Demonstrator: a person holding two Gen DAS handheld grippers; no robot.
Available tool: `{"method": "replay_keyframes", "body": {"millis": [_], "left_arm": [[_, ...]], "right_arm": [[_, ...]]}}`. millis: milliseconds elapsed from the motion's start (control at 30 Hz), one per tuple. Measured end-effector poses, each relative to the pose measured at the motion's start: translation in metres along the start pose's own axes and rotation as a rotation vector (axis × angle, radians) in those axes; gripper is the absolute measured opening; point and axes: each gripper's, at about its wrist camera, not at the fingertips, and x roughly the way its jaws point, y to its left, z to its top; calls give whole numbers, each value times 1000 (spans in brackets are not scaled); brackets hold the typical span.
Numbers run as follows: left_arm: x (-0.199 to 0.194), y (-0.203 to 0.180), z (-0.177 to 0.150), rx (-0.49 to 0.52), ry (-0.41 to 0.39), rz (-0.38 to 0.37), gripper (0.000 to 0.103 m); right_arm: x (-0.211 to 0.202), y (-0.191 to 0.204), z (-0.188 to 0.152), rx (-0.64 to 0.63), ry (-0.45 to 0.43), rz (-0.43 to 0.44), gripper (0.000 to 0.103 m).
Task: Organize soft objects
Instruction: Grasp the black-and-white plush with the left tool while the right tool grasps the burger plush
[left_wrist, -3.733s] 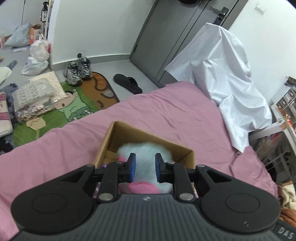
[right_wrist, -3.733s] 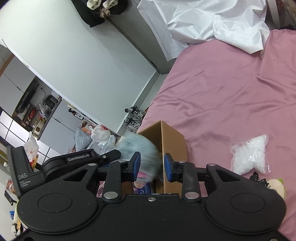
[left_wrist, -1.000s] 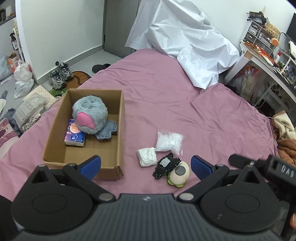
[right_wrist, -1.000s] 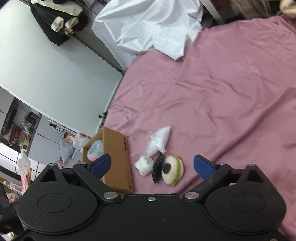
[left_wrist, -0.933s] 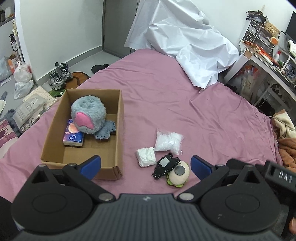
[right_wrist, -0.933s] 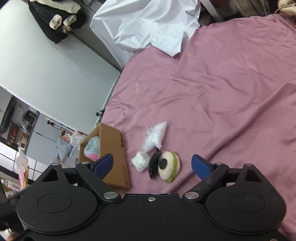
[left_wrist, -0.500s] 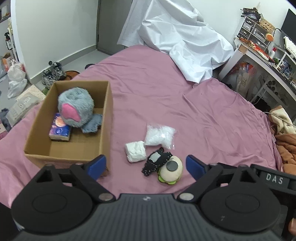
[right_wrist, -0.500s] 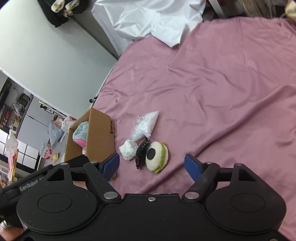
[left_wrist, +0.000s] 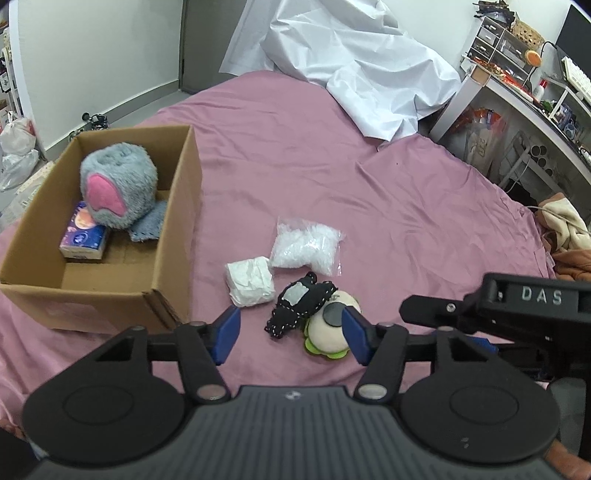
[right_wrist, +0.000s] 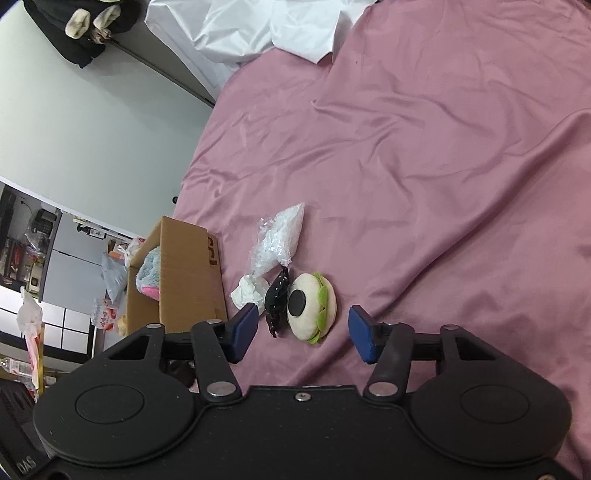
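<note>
With the grey plush (left_wrist: 117, 184) and tissue pack (left_wrist: 84, 237) boxed, both claws, left claw (left_wrist: 290, 334) and right claw (right_wrist: 303, 334), gape empty over four soft items left on the bed (left_wrist: 295, 155).

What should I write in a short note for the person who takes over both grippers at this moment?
Left gripper: open, empty, above the loose pile.
Right gripper: open, empty, facing the same pile.
Done: grey plush, tissue pack and a blue-grey cloth lie in the cardboard box.
Left on the pink bedsheet, beside the box: white wad, clear bag of white filling, black felt toy overlapping the cream and green plush.
</note>
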Motion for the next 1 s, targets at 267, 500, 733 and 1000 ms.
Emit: {"method": "replay_keyframes", "body": {"millis": [267, 500, 733, 1000], "left_arm": [[27, 4, -3, -33, 28, -23, 51], [49, 4, -1, -59, 50, -42, 50], [65, 3, 0, -84, 65, -60, 50], [81, 10, 0, -138, 76, -76, 50]], "right_arm": [[22, -3, 5, 27, 27, -32, 47], [36, -4, 8, 52, 40, -38, 45], [52, -10, 11, 86, 62, -66, 45], [66, -18, 14, 144, 82, -60, 45]]}}
